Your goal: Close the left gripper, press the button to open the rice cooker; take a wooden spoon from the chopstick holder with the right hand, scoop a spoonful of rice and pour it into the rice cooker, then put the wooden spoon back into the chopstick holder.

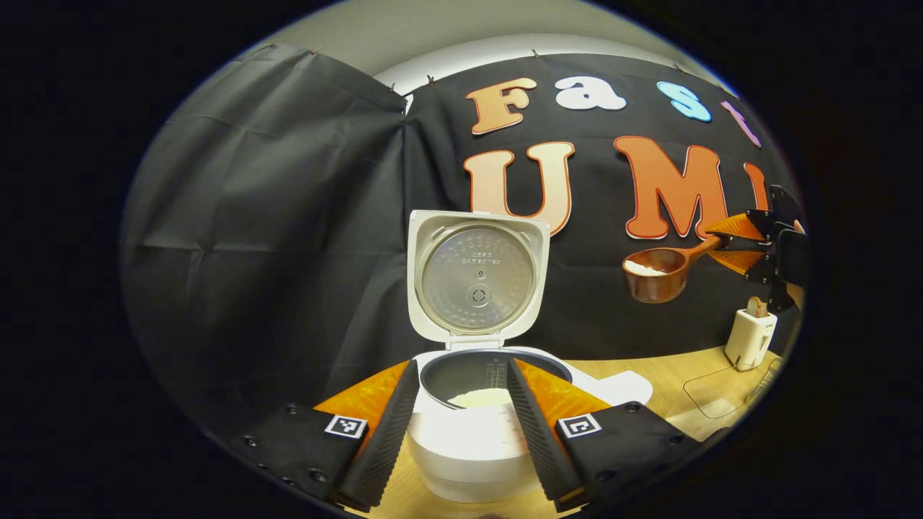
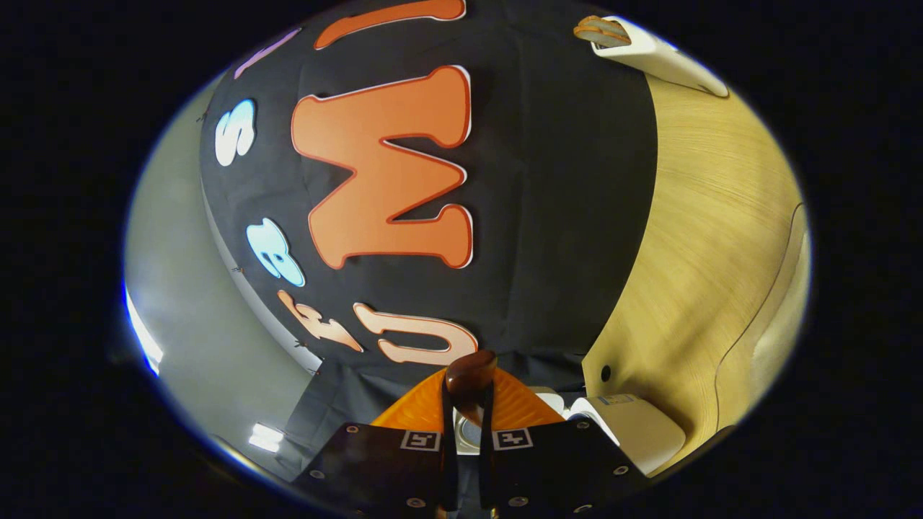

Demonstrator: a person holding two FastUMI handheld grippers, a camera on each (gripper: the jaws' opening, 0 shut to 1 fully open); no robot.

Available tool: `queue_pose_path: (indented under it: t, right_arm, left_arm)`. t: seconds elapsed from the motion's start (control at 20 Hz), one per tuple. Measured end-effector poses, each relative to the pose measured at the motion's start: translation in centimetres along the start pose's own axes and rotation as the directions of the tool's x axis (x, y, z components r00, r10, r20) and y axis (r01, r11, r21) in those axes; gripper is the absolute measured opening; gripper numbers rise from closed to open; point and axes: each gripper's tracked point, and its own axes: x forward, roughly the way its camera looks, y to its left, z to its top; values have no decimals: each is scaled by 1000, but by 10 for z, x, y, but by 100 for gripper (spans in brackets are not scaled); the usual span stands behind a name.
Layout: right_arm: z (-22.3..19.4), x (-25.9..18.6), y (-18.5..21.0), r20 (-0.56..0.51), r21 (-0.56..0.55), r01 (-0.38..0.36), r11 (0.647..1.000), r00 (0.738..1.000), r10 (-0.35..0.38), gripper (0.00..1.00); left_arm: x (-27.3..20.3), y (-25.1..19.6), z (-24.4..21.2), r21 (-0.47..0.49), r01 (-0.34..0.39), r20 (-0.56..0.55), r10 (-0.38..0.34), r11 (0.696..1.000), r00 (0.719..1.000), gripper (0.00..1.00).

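- Standing on the pale wooden tabletop (image 1: 670, 389), white rice cooker (image 1: 472, 447) with rounded body; hinged lid (image 1: 477, 277) raised upright, its round metal inner plate facing the left gripper view.
- Dark inner pot (image 1: 461, 375) inside the cooker, with a low heap of white rice (image 1: 479, 397) on its bottom.
- Left gripper (image 1: 461, 425), low in the left gripper view just before the cooker; jaws stand apart, one finger on either side of the cooker's front, clamping nothing.
- Brown wooden spoon (image 1: 660, 270) with deep round bowl, held level in the air to the right of the raised lid and above the table; a small portion of white rice lies in its bowl. The spoon is apart from the cooker, not yet over the pot.
- Right gripper (image 1: 750, 249), at the right edge of the left gripper view, jaws closed together on the spoon's handle.
- In the right gripper view the same gripper (image 2: 469, 411) appears rolled sideways; the rounded end of the spoon's handle (image 2: 470, 371) shows pinched between its two fingers.
- White box-shaped chopstick holder (image 1: 750, 339), upright at the far right of the table, well apart from the cooker; a wooden utensil tip pokes from its top. It shows also at the top of the right gripper view (image 2: 660, 58).
- Thin outlined rectangle (image 1: 714, 393) marked on the tabletop, near the holder.
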Motion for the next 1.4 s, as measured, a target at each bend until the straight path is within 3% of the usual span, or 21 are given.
queue_pose_path:
  t: [0.2, 0.35, 0.65, 1.1, 1.4]
  right_arm:
    - [-36, 32, 1, -43, -26, -1, 1000, 999, 0, 12]
    - [-64, 55, 3, -76, -117, -4, 993, 997, -5, 11]
    - [-110, 82, 13, -128, -352, -70, 933, 991, 26, 11]
    - [-157, 99, 14, -194, -646, -163, 746, 980, 45, 12]
    - [-166, 104, 17, -216, -788, -222, 574, 973, 79, 12]
  left_arm:
    - [1, 11, -3, 7, -7, -8, 7, 1000, 1000, 81]
    - [0, 21, -3, 13, -15, -10, 15, 1000, 1000, 81]
    - [2, 46, -9, -1, -44, -17, 44, 999, 999, 81]
    - [5, 53, -11, -12, -25, -26, 25, 1000, 999, 81]
    - [6, 51, -10, -5, 0, -32, -1, 1000, 999, 81]
